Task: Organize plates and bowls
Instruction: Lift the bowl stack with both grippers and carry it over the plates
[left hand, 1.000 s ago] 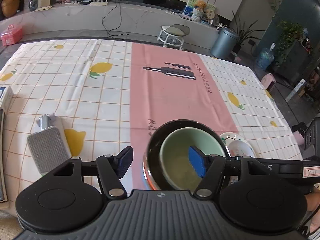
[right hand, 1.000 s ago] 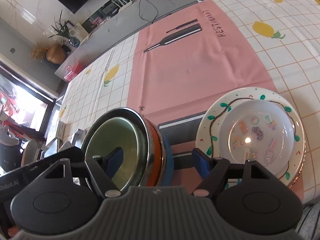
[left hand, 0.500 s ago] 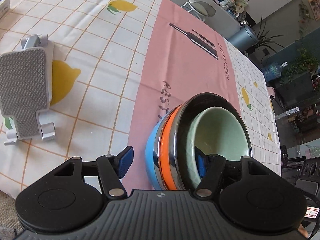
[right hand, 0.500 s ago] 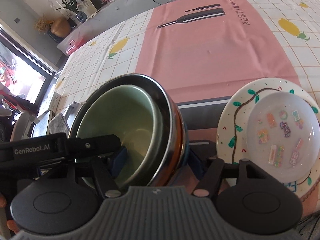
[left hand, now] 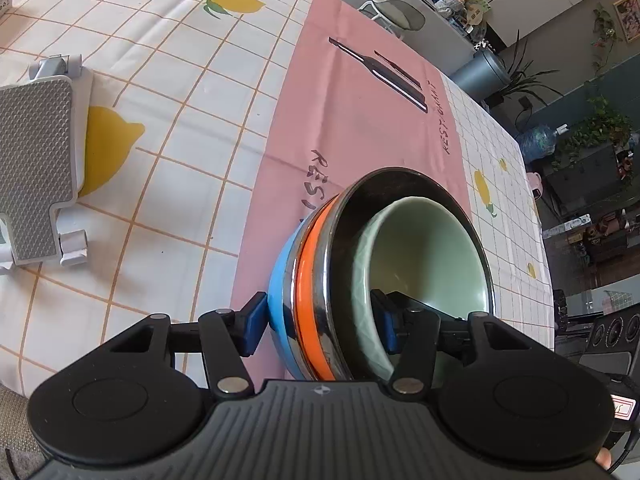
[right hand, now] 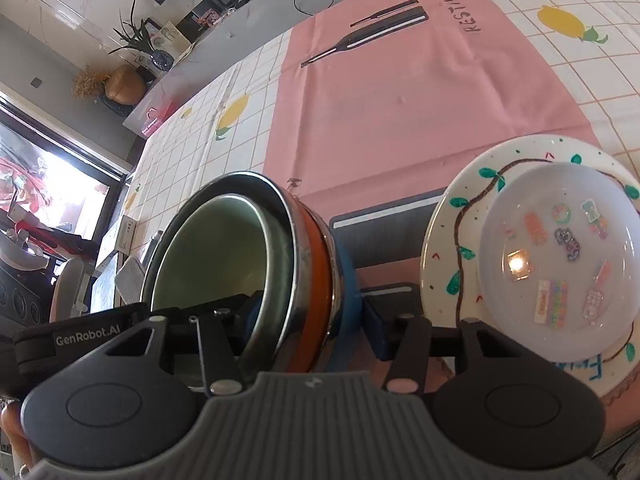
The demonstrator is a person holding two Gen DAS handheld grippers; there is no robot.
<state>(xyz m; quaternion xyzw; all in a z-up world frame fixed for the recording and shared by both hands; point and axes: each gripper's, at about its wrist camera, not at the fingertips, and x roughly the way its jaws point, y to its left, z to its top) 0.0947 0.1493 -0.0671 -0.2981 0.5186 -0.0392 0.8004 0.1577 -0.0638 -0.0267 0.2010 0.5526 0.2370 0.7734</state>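
A nest of four bowls sits near the table's front edge, on the pink panel of a lemon-print cloth (left hand: 168,92): a green bowl (left hand: 432,256) inside a steel bowl (left hand: 404,184), inside an orange bowl (left hand: 316,256), inside a blue bowl (left hand: 282,280).

Both hand-held grippers straddle the stack's wall from opposite sides. The left gripper (left hand: 320,324) has one blue pad against the blue bowl's outside and the other inside the green bowl; its jaws have just been closing, about half open, and the pads appear to touch the stack. The right gripper (right hand: 312,320) has its left finger inside the green bowl and its right pad (right hand: 376,332) by the blue bowl's outside; its jaws have also just been closing, and whether that pad presses cannot be told. In the right wrist view the left gripper's black body lies inside the green bowl beside the right gripper's finger.

Just right of the stack stands a painted plate (right hand: 452,240) with green leaves, carrying a smaller white plate (right hand: 560,264) dotted with stickers. Well to the left, a grey stand (left hand: 36,168) lies flat on the cloth.
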